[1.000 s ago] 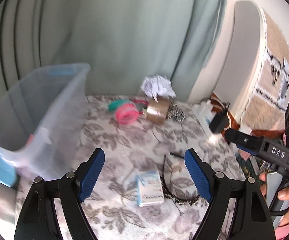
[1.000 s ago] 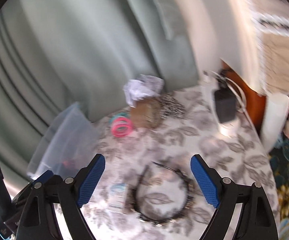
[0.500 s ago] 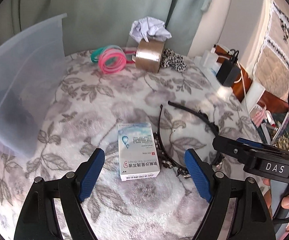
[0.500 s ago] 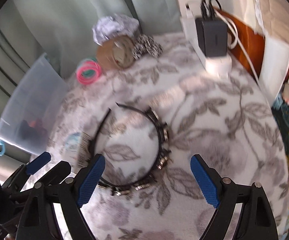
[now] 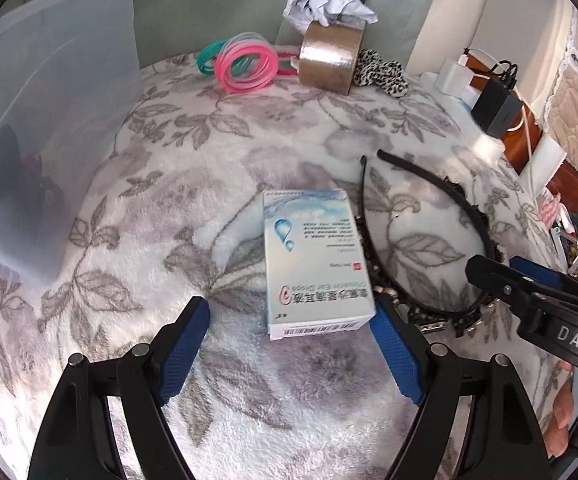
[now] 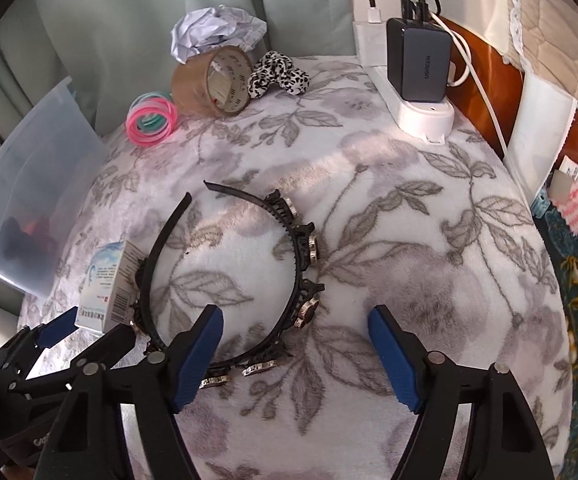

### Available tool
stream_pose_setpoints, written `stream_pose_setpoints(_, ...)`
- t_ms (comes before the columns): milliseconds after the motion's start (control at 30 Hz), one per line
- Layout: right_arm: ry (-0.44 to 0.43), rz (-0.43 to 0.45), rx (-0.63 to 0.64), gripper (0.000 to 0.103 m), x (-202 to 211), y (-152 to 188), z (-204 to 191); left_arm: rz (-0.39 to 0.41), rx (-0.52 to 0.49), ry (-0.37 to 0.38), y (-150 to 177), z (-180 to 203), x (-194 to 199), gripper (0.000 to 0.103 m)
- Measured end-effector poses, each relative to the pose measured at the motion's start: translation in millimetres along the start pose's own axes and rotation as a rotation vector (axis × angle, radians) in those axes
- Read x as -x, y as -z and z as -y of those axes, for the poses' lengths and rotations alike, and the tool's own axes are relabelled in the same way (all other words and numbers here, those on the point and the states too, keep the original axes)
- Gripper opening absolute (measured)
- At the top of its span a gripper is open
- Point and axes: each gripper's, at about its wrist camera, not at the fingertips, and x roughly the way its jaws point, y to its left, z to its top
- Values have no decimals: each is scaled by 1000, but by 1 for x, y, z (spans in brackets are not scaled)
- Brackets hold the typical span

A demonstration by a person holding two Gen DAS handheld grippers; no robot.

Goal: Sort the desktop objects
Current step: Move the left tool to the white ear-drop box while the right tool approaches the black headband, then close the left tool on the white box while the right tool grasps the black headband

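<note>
A pale blue ear-drops box (image 5: pixel 313 264) lies flat on the floral cloth (image 5: pixel 249 128). My left gripper (image 5: pixel 289 316) is open, its blue pads just short of the box's near end. A black jewelled headband (image 6: pixel 233 272) lies beside the box, touching it. My right gripper (image 6: pixel 295 326) is open right over the headband's near curve; it also shows in the left wrist view (image 5: pixel 529 280). The box (image 6: pixel 107 284) and the left gripper (image 6: pixel 89 330) show at the left of the right wrist view.
A clear plastic bin (image 5: pixel 41 128) stands at the left with dark items inside. At the back are pink and green bangles (image 5: pixel 241 64), a brown tape roll (image 5: pixel 329 58), crumpled paper (image 5: pixel 325 0) and a leopard scrunchie (image 5: pixel 381 72). A power strip with a black charger (image 6: pixel 421 64) sits at the right.
Both grippers have come down and forward toward the table. The box now sits just ahead of the left pads, and the headband lies under the right pads. Both stay open.
</note>
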Motion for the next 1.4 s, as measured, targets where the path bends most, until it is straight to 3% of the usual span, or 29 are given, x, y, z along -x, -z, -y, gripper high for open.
stream_pose_setpoints(167, 28, 12, 4, 57, 0, 1, 3, 3, 7, 5, 0, -3, 0, 83)
stream_pose_setpoints(433, -4, 12, -17, 37, 3, 0, 12, 22, 17, 15, -2, -7, 4, 82)
stream_pose_setpoints(533, -21, 19, -45, 21, 5, -1, 17, 23, 22, 18, -1, -10, 4, 76)
stream_pose_setpoints(833, -30, 19, -80, 16, 4, -3, 30, 36, 41, 7, -3, -23, 5, 35)
stream_pose_setpoints(1400, -27, 9, -72, 17, -1, -4, 30, 46, 44, 68, -6, -28, 8, 27)
